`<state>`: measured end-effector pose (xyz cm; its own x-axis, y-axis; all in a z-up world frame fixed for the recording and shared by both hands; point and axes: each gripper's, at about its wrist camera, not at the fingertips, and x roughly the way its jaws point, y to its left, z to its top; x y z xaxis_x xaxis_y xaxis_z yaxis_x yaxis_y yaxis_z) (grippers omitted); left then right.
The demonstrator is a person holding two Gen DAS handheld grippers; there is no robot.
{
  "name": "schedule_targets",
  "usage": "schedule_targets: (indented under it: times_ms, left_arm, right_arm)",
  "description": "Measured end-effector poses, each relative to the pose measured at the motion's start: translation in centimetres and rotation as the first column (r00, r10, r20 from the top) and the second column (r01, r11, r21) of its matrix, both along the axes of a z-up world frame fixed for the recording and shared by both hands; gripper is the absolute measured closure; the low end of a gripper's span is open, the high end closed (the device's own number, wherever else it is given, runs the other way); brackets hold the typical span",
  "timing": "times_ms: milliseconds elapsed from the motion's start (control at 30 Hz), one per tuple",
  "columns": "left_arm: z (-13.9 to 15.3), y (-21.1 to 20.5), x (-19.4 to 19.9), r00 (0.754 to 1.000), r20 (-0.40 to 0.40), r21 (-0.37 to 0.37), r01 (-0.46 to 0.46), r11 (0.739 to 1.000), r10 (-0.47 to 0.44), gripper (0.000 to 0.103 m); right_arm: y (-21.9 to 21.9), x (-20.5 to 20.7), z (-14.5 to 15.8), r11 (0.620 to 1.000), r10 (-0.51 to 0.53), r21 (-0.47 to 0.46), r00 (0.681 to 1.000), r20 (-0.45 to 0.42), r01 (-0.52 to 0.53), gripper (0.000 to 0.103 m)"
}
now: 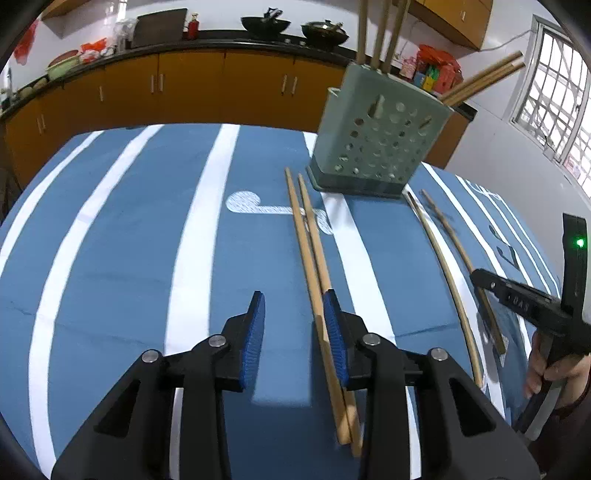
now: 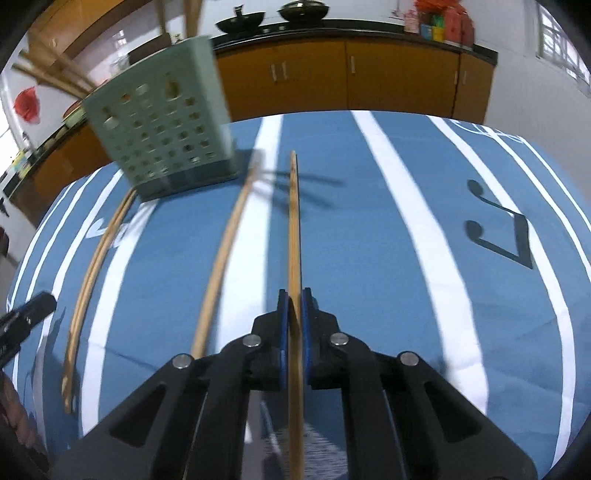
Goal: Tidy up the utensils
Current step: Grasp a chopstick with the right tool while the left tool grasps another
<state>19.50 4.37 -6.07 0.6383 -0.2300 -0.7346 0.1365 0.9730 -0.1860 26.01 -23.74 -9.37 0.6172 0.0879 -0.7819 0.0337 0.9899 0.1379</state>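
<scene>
The green holder [image 1: 376,133] stands on the blue striped cloth [image 1: 129,258], with 5 chopsticks inside it. In front of the holder, 4 more chopsticks lie on the cloth. The left gripper [image 1: 295,317] is open partly over the left pair [image 1: 314,273], not pressing it. The right gripper [image 2: 294,306] is closed on 1 chopstick [image 2: 294,221], which points toward the holder.

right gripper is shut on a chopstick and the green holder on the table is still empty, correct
Not quite. The right gripper is shut on a chopstick, but the green holder is not empty: several chopsticks already stand in it, sticking out of the top. The left wrist view shows this most clearly.
</scene>
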Motion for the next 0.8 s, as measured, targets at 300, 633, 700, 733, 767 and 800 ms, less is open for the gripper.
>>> schedule_targets:
  times_ms: [300,633,700,733,767,800]
  left_arm:
    - [-1.3,-1.6,0.2,0.999,-0.036,0.066,0.039,0.997,-0.037,0.079]
    - [-1.5,-3.4,0.5,0.999,-0.03,0.151,0.046,0.987,-0.042,0.079]
    - [-1.5,-3.5,0.5,0.999,-0.024,0.161,0.034,0.986,-0.031,0.083]
    - [-1.5,-3.3,0.6,1.0,-0.021,0.167,0.022,0.986,-0.019,0.088]
    - [-1.5,-3.2,0.6,1.0,-0.019,0.169,0.013,0.986,-0.01,0.093]
    - [-1.5,-2.9,0.7,1.0,-0.019,0.169,0.006,0.986,-0.003,0.095]
  right_arm:
    - [0.0,-0.1,-0.1,1.0,0.008,-0.013,1.0,0.009,-0.008,0.095]
    - [0.5,-0.5,-0.1,0.999,0.028,-0.02,1.0,0.013,-0.028,0.094]
    - [0.5,-0.7,-0.1,0.999,0.035,-0.02,0.999,0.014,-0.035,0.093]
    - [0.6,-0.8,-0.1,0.999,0.036,-0.021,0.999,0.016,-0.036,0.093]
    - [0.6,-0.9,-0.2,0.999,0.039,-0.023,0.999,0.018,-0.038,0.093]
    - [0.6,-0.9,-0.2,0.999,0.041,-0.028,0.999,0.021,-0.041,0.093]
